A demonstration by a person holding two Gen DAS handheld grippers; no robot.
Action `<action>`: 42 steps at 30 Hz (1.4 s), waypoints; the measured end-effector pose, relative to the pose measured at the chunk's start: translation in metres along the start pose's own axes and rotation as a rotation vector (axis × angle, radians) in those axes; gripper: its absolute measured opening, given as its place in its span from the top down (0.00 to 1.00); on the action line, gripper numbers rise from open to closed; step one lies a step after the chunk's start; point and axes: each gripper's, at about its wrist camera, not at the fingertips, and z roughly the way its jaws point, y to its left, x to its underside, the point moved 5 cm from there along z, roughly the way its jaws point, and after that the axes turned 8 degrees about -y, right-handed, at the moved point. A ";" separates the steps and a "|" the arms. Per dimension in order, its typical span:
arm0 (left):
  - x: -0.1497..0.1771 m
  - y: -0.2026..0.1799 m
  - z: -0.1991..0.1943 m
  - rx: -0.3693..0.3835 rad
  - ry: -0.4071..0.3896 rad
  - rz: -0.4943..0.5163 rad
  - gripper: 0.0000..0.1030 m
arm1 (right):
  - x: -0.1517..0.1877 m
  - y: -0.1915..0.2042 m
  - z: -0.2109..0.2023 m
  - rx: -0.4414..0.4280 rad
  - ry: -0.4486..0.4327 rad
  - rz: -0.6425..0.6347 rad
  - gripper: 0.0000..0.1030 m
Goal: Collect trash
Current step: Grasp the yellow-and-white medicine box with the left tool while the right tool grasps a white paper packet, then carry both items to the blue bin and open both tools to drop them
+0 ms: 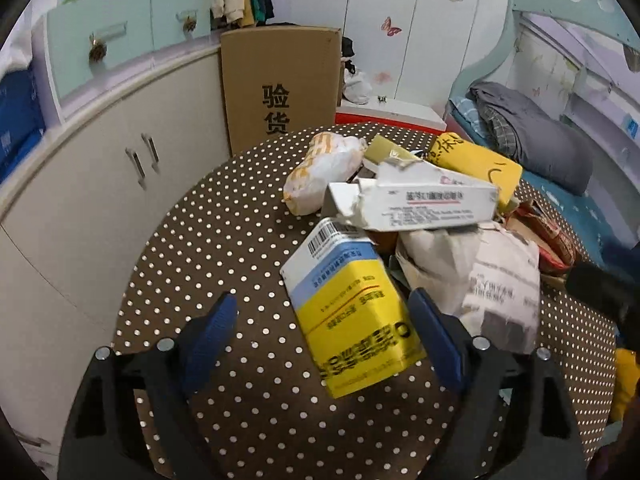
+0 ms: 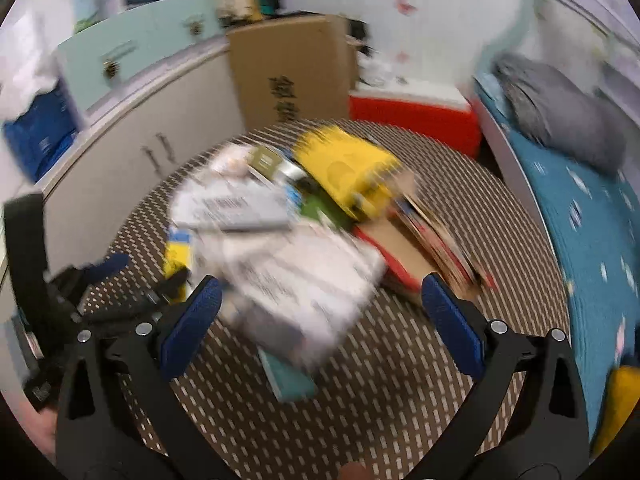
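A pile of trash lies on the round brown dotted table (image 1: 224, 240). Nearest is a yellow and blue carton (image 1: 348, 312), lying between the fingers of my left gripper (image 1: 324, 320), which is open; the right pad is close to the carton's edge and the left pad stands clear. Behind the carton are a torn white box (image 1: 424, 204), a white and orange wrapper (image 1: 320, 168), a yellow packet (image 1: 476, 160) and a crumpled white paper bag (image 1: 500, 280). The right wrist view is blurred. There my right gripper (image 2: 324, 304) is open around the white paper bag (image 2: 304, 276), without touching it.
A tall cardboard box (image 1: 280, 80) stands behind the table, with a cream cabinet (image 1: 100, 168) to the left. A red cooler (image 2: 412, 116) and a bed with a blue sheet (image 2: 592, 216) are at the right. A flattened red and brown carton (image 2: 416, 240) lies right of the pile.
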 end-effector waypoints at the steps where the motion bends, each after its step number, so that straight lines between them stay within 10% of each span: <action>1: 0.001 0.002 0.003 -0.001 0.008 -0.003 0.18 | -0.008 0.007 0.006 -0.024 -0.003 -0.035 0.05; 10: 0.003 0.010 0.018 0.011 0.037 -0.014 0.19 | -0.029 0.061 0.089 -0.148 0.161 -0.450 0.06; 14: 0.005 0.016 0.024 0.024 0.043 -0.025 0.19 | -0.028 0.061 0.113 -0.186 0.216 -0.490 0.28; 21: 0.001 0.010 0.023 0.076 0.035 -0.012 0.44 | -0.034 0.059 0.099 -0.264 0.181 -0.417 0.61; 42: 0.008 0.012 -0.015 0.132 -0.021 0.001 0.58 | -0.041 0.002 0.033 -0.326 0.041 -0.070 0.79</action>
